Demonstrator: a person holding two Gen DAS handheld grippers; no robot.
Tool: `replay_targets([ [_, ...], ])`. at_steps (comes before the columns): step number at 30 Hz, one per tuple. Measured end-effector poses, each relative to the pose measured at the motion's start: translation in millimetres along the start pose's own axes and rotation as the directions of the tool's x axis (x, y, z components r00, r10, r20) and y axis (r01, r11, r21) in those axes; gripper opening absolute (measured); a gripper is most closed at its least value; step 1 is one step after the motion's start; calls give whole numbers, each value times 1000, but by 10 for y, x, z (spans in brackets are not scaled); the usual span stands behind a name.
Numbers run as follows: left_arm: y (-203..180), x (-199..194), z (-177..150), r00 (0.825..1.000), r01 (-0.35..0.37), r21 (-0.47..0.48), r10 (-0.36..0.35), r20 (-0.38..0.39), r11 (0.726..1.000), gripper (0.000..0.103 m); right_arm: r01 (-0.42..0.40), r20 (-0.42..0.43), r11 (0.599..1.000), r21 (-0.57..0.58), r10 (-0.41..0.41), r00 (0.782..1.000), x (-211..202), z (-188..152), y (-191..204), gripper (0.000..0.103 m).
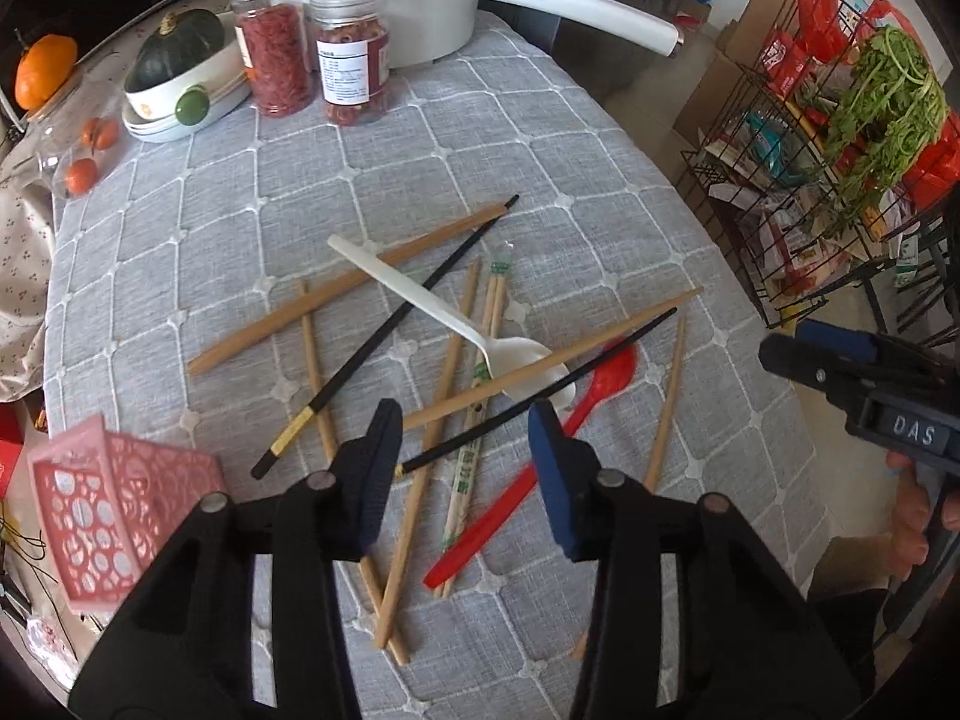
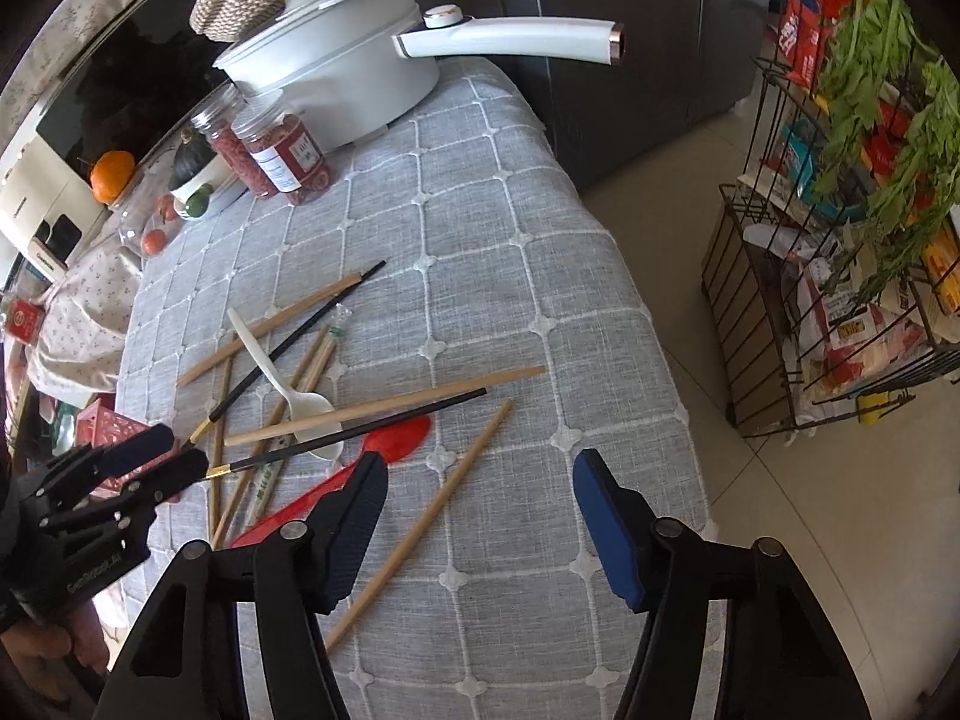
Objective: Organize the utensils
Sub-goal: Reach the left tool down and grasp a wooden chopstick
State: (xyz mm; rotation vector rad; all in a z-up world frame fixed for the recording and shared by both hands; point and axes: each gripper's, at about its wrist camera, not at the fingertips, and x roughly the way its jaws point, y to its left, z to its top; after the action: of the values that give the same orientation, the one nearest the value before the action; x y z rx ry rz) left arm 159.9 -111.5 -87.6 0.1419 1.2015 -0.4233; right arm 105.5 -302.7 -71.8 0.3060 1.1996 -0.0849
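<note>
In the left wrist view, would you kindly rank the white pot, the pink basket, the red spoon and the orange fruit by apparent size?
1. white pot, though partly cropped
2. pink basket, inflated by nearness
3. red spoon, long but thin
4. orange fruit, far off

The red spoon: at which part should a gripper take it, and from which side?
Grip the red spoon at its lower handle, coming from above with the jaws across its width. That end lies flat and uncovered on the tablecloth; near the bowl a black chopstick crosses over it.

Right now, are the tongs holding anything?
Left tongs: open, holding nothing, above the chopsticks.
Right tongs: open, holding nothing.
</note>
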Motion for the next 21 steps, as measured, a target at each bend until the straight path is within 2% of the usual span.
replay_targets([
  [7,-37,393,517,999,-43,52,44,-11,998,27,6,-21,1000,1,-5,1000,92,35,-53,58],
  [13,-96,822,796,988,-136,116,144,-59,984,15,5,-35,1000,12,-5,999,176,87,-128,58],
  [17,-124,951,879,980,-175,162,188,-68,971,14,1,-47,1000,24,0,999,225,101,-205,58],
  [21,-152,1003,915,975,-178,206,201,-98,962,14,-6,-53,1000,29,8,999,247,114,-235,58],
])
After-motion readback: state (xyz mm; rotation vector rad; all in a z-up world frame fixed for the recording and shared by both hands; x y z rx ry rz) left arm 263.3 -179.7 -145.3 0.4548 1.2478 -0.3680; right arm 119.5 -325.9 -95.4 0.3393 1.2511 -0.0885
